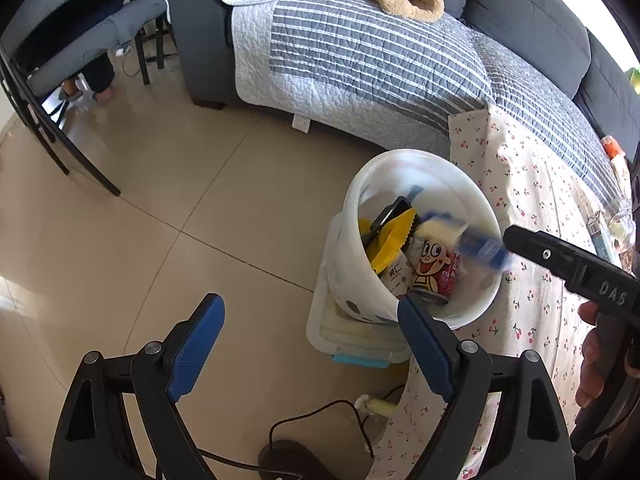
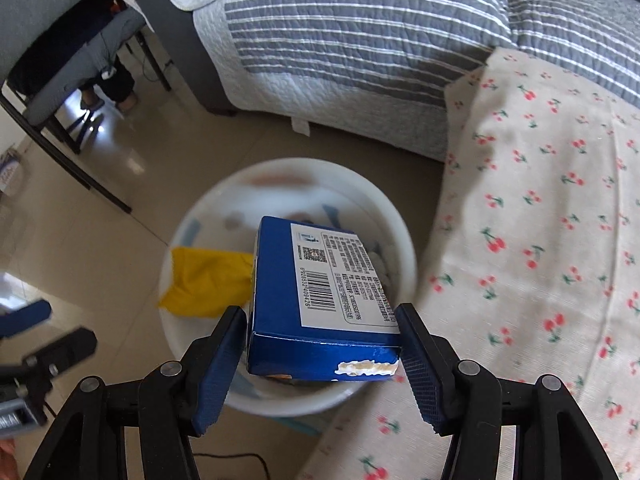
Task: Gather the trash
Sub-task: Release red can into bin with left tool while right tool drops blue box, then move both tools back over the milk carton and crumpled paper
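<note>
Blue-padded fingers (image 2: 224,356) of my right gripper (image 2: 322,350) fill the foreground of the right wrist view, pinching a flat blue cardboard box (image 2: 316,300) with a barcode label and a torn end flap. I hold it by its two long sides, directly over the mouth of the round white plastic bin (image 2: 188,236), which I judge is the posture for a drop: part the fingers and the box should fall inside, not onto the pale floor tiles (image 2: 120,200).

My left gripper (image 1: 310,320) hangs over the floor just beside the bin, its fingers spread wide and holding nothing, presumably kept clear of the drop.

Only the right wrist view reads the box sharply, down to its label and ripped flap; the bin beneath it is smeared, showing little beyond a yellow wrapper (image 2: 204,284). Seen from the left wrist, the box (image 1: 480,246) is a blue blur at the bin's rim (image 1: 420,156), but that view shows what already lies inside: the yellow wrapper, a red can printed with a cartoon face (image 1: 434,268) and other packaging. It also shows the bin standing on a clear lidded storage box (image 1: 348,332), against the cherry-print cloth (image 1: 520,200) beside the striped grey sofa cover (image 1: 360,60).
</note>
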`<state>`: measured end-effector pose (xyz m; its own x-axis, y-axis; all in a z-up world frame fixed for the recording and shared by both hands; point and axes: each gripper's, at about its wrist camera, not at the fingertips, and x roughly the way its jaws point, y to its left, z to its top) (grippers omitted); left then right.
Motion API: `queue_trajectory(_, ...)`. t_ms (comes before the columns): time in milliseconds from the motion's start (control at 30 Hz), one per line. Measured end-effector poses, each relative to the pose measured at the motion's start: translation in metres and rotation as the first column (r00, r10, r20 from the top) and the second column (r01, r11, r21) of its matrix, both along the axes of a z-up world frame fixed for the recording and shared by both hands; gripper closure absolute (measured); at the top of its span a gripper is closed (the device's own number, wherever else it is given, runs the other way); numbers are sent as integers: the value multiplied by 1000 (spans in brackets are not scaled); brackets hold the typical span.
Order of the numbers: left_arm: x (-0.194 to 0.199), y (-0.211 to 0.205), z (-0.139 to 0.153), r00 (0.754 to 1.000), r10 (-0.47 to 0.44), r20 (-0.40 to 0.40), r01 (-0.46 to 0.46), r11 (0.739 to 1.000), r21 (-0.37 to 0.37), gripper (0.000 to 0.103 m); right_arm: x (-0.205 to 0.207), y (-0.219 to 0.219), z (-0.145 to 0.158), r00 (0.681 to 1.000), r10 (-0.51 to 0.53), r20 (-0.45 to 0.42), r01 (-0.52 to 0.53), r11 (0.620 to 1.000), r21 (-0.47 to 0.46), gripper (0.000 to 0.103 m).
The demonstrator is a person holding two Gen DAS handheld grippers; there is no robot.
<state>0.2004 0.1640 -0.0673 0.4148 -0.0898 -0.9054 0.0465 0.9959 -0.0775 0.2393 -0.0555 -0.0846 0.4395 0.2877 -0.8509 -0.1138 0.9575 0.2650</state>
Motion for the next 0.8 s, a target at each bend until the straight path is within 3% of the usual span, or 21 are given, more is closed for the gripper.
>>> queue_trajectory(67,-1,-1,0,1000,-6,1,6,1000,2,13,2,-1,0,1000,-19,-16,20,999,36,21)
queue_trajectory(100,-1,-2,1,1000,-10,2,10,1000,3,13,3,-3,0,999,-37,-16,38,998,52,18)
queue_trajectory(367,-6,-15,5,999,-37,6,37,999,-3,13,-15,-20,7,997,-79,-8,79,997,12,10)
queue_trajectory(800,-16,-87,14,991,-133,16,133,991,-17,10,-69,-111,21,983,-182,0,181,980,-81,5)
